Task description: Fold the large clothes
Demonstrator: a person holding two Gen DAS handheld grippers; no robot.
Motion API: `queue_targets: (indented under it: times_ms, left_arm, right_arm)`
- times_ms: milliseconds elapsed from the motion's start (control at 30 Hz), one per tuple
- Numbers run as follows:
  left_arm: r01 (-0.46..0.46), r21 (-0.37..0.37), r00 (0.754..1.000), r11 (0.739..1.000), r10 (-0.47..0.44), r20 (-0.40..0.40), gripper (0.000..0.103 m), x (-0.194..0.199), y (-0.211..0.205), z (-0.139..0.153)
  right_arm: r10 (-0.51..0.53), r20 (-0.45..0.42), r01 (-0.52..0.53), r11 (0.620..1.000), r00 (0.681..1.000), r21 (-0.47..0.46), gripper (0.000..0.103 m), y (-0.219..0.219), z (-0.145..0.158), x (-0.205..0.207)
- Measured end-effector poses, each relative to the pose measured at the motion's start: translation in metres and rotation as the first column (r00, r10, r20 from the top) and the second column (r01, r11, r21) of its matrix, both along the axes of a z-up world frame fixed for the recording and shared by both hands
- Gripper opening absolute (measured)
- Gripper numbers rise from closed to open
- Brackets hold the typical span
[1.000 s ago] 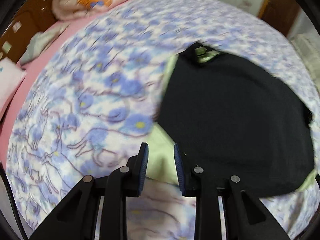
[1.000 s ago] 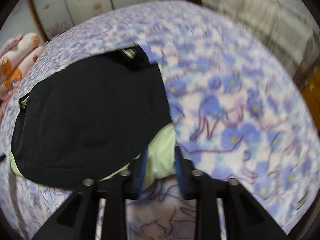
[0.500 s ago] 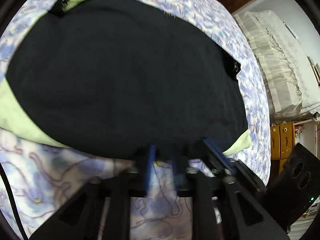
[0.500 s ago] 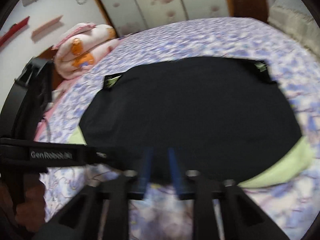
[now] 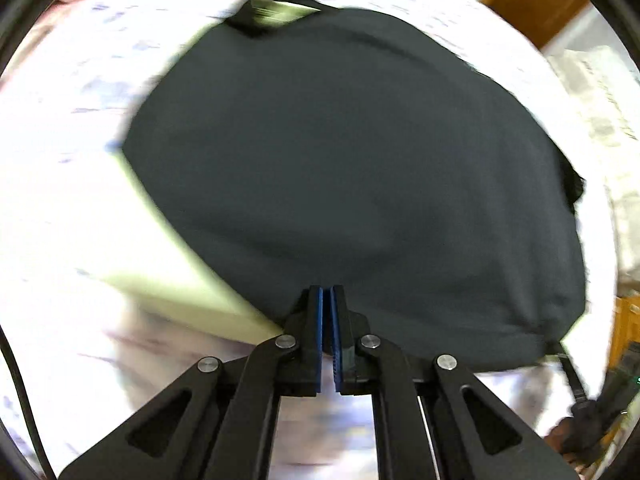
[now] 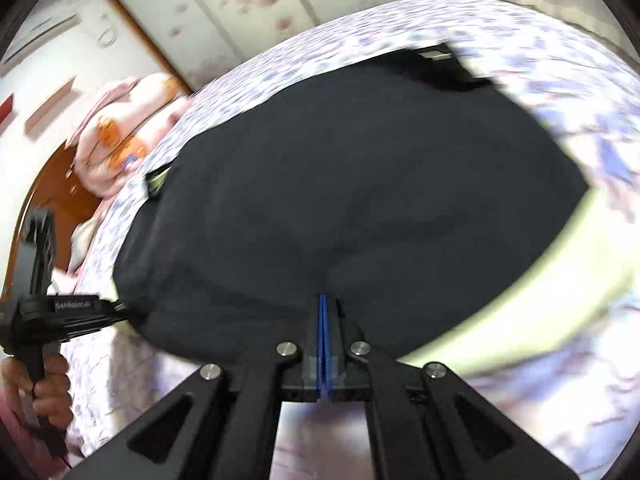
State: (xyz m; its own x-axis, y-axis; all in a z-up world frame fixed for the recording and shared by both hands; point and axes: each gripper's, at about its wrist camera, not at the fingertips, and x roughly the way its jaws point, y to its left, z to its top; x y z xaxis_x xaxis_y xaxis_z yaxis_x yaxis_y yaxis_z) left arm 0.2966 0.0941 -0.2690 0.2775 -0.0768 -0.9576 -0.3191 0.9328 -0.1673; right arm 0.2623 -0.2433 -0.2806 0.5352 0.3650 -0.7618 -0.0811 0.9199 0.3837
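Motion blur smears the bedsheet (image 5: 60, 208) pattern and garment (image 5: 360, 184) edges, and whether either closed gripper pinches cloth is unclear.

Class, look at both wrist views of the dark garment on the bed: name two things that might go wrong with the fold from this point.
1. Both the left gripper and the right gripper pinch the near hem of the dark garment close together, so the hem's outer corners may sag and the fold come out crooked.
2. The pale green layer sticking out below may stay behind if only dark cloth is pinched.
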Motion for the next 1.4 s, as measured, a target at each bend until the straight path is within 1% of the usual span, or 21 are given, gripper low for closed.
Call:
queue_targets:
  times_ms: [33, 100, 133, 200, 267, 333, 367, 400, 467, 533, 600, 667, 700, 767, 800, 900, 967, 1033, 1133, 1267, 1400]
  left_arm:
    - [-0.025, 0.037, 1.0, 0.999, 0.026, -0.005, 0.004, -0.004, 0.012, 0.0]
    - [-0.082, 0.088, 0.996, 0.993, 0.084, -0.02, 0.004, -0.011, 0.036, -0.003]
    - [-0.107, 0.105, 0.993, 0.989, 0.111, -0.03, 0.004, -0.015, 0.047, -0.006]
    - [-0.15, 0.125, 0.988, 0.981, 0.154, -0.031, 0.004, -0.022, 0.065, -0.011]
    - [-0.148, 0.141, 0.987, 0.979, 0.154, -0.034, 0.004, -0.023, 0.074, -0.016]
    - [-0.119, 0.187, 0.991, 0.975, 0.129, -0.04, 0.004, -0.021, 0.076, -0.019]
    - [-0.107, 0.202, 0.992, 0.974, 0.118, -0.044, 0.004, -0.018, 0.075, -0.019]
    - [-0.106, 0.215, 0.992, 0.971, 0.118, -0.044, 0.004, -0.018, 0.076, -0.017]
    - [-0.109, 0.241, 0.991, 0.964, 0.123, -0.044, 0.004, -0.014, 0.072, -0.01]
    - [-0.104, 0.231, 0.994, 0.967, 0.107, -0.002, 0.004, -0.011, 0.059, 0.005]
    - [-0.069, 0.181, 0.997, 0.981, 0.06, 0.056, 0.004, -0.007, 0.043, 0.028]
    - [-0.008, 0.118, 0.996, 0.993, -0.003, 0.085, 0.005, -0.003, 0.021, 0.043]
    - [0.032, 0.078, 0.995, 0.996, -0.039, 0.089, 0.005, 0.002, 0.007, 0.047]
    - [0.114, 0.019, 0.989, 0.993, -0.115, 0.093, 0.005, 0.012, -0.023, 0.045]
    - [0.14, 0.006, 0.985, 0.99, -0.14, 0.1, 0.005, 0.014, -0.039, 0.04]
    - [0.209, -0.041, 0.974, 0.977, -0.204, 0.094, 0.005, 0.038, -0.069, 0.024]
    - [0.194, -0.059, 0.975, 0.979, -0.185, 0.125, 0.007, 0.056, -0.076, 0.014]
    - [0.174, -0.086, 0.975, 0.981, -0.16, 0.154, 0.007, 0.071, -0.077, 0.009]
    - [0.143, -0.133, 0.976, 0.981, -0.118, 0.181, 0.007, 0.106, -0.061, -0.001]
    - [0.125, -0.142, 0.975, 0.982, -0.095, 0.201, 0.007, 0.151, -0.044, -0.007]
    - [0.11, -0.118, 0.972, 0.987, -0.082, 0.219, 0.007, 0.187, -0.031, -0.01]
  right_arm:
    - [-0.023, 0.001, 0.023, 0.999, 1.0, -0.042, 0.0, -0.011, 0.0, 0.0]
    - [-0.056, 0.001, 0.056, 0.995, 0.998, -0.085, 0.0, -0.029, 0.0, -0.001]
    - [-0.08, 0.004, 0.08, 0.992, 0.997, -0.096, 0.0, -0.04, 0.0, -0.001]
    - [-0.153, 0.022, 0.155, 0.975, 0.988, -0.162, 0.0, -0.064, 0.002, -0.002]
    - [-0.209, 0.023, 0.21, 0.956, 0.978, -0.204, 0.0, -0.086, -0.001, -0.003]
    - [-0.262, 0.029, 0.261, 0.934, 0.965, -0.243, 0.0, -0.098, -0.002, -0.005]
    - [-0.312, 0.028, 0.305, 0.897, 0.95, -0.32, 0.0, -0.106, -0.003, -0.005]
    - [-0.352, 0.014, 0.334, 0.874, 0.936, -0.354, 0.0, -0.114, -0.003, -0.005]
    - [-0.417, 0.025, 0.406, 0.867, 0.909, -0.288, 0.0, -0.128, 0.007, -0.011]
    - [-0.428, 0.039, 0.424, 0.872, 0.903, -0.243, 0.0, -0.127, 0.02, -0.013]
    - [-0.372, 0.068, 0.378, 0.905, 0.926, -0.196, 0.0, -0.107, 0.04, -0.011]
    - [-0.295, 0.079, 0.304, 0.944, 0.952, -0.128, 0.0, -0.08, 0.052, -0.007]
    - [-0.233, 0.08, 0.239, 0.968, 0.969, -0.081, 0.0, -0.058, 0.055, -0.002]
    - [-0.118, 0.082, 0.121, 0.992, 0.99, -0.034, 0.0, -0.023, 0.055, 0.0]
    - [-0.041, 0.087, 0.042, 0.999, 0.995, -0.005, 0.0, 0.003, 0.052, 0.004]
    - [0.098, 0.094, -0.103, 0.994, 0.991, 0.048, 0.0, 0.057, 0.038, 0.015]
    - [0.192, 0.115, -0.198, 0.979, 0.975, 0.045, 0.0, 0.095, 0.026, 0.029]
    - [0.234, 0.121, -0.239, 0.971, 0.965, 0.031, 0.0, 0.115, 0.019, 0.039]
    - [0.257, 0.063, -0.26, 0.965, 0.964, 0.04, 0.0, 0.133, 0.005, 0.086]
    - [0.278, 0.021, -0.279, 0.96, 0.96, 0.039, 0.0, 0.134, 0.003, 0.139]
    - [0.269, 0.002, -0.268, 0.961, 0.963, 0.06, 0.0, 0.127, -0.001, 0.176]
